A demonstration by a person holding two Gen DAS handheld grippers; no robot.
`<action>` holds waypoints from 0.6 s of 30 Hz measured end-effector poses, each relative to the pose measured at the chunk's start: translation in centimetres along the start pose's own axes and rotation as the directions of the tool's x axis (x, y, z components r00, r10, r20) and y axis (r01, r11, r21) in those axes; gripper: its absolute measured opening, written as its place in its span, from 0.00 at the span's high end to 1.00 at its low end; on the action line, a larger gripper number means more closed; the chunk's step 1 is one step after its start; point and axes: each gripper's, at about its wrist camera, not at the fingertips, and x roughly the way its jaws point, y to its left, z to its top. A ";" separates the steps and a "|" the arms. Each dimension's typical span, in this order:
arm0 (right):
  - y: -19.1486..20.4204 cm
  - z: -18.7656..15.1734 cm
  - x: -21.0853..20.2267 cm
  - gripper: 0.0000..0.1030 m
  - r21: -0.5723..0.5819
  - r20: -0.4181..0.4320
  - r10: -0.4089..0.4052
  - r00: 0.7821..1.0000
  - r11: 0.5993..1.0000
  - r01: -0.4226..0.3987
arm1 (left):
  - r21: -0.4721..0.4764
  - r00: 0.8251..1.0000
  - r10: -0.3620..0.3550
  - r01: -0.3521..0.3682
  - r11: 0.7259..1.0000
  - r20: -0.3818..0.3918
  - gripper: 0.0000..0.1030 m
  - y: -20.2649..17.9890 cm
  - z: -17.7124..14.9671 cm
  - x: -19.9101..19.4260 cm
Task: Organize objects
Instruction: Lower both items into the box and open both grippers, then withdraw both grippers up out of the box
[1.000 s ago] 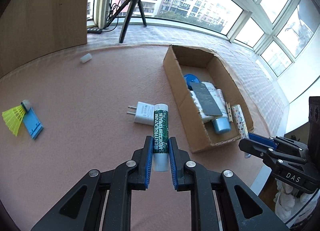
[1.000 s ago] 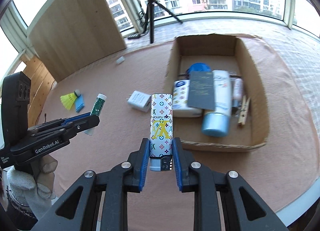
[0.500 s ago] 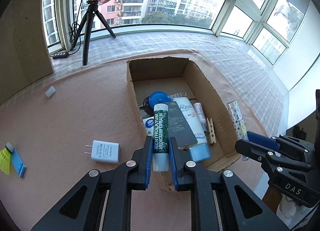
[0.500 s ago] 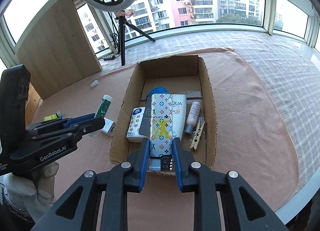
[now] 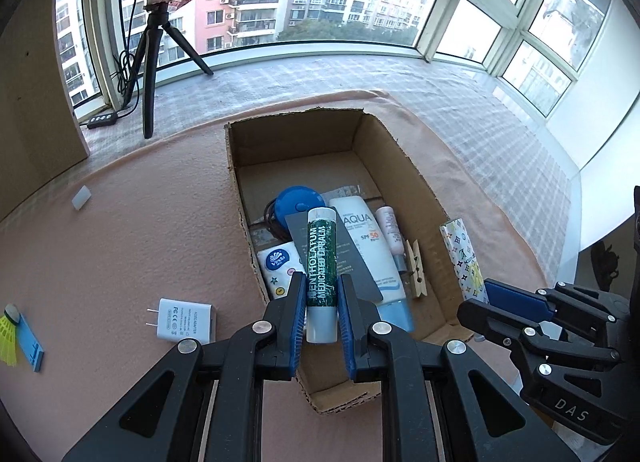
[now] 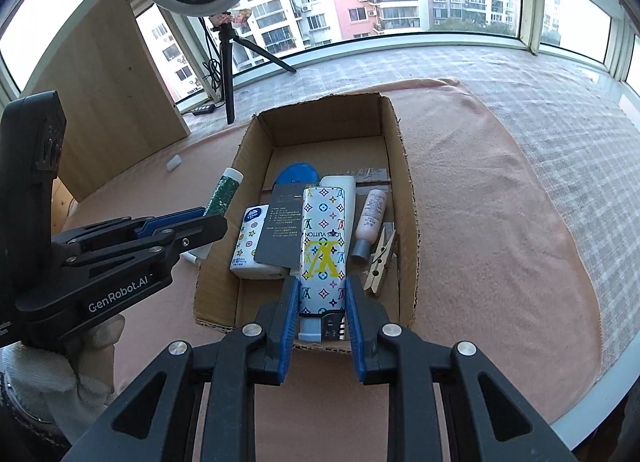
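Note:
My left gripper is shut on a green lip balm stick, held above the near left part of the open cardboard box. My right gripper is shut on a white lighter with a coloured monogram print, held over the near middle of the same box. In the box lie a sunscreen tube, a dark card, a tissue pack, a blue round object, a small pink bottle and a wooden clothespin. Each gripper shows at the other view's edge.
A white plug adapter lies on the pink cloth left of the box. A yellow shuttlecock with a blue piece sits at the far left, a small white cap farther back. A tripod with a ring light stands by the window.
Both grippers have travelled with their objects from beside the box to above it. The box now sits centred in both views. Neither grip has altered.

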 end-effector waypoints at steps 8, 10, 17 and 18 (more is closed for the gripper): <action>0.1 0.1 -0.4 0.75 -0.012 0.015 -0.002 1.000 1.000 0.002 | -0.009 1.000 0.023 -0.023 1.000 0.004 0.61 0.4 0.1 -0.4; 0.2 0.0 -0.6 0.70 -0.015 0.022 -0.006 1.000 1.000 0.006 | -0.015 1.000 0.023 -0.023 1.000 0.011 0.61 0.6 0.0 -0.7; 0.7 -0.3 -0.8 0.69 0.002 0.020 0.002 1.000 1.000 -0.003 | -0.027 0.999 0.029 -0.028 0.999 0.019 0.61 1.8 -1.0 -1.9; 0.8 -0.3 -0.8 0.69 0.005 0.021 0.002 1.000 1.000 -0.002 | -0.027 0.999 0.033 -0.032 0.999 0.021 0.61 2.1 -1.2 -2.2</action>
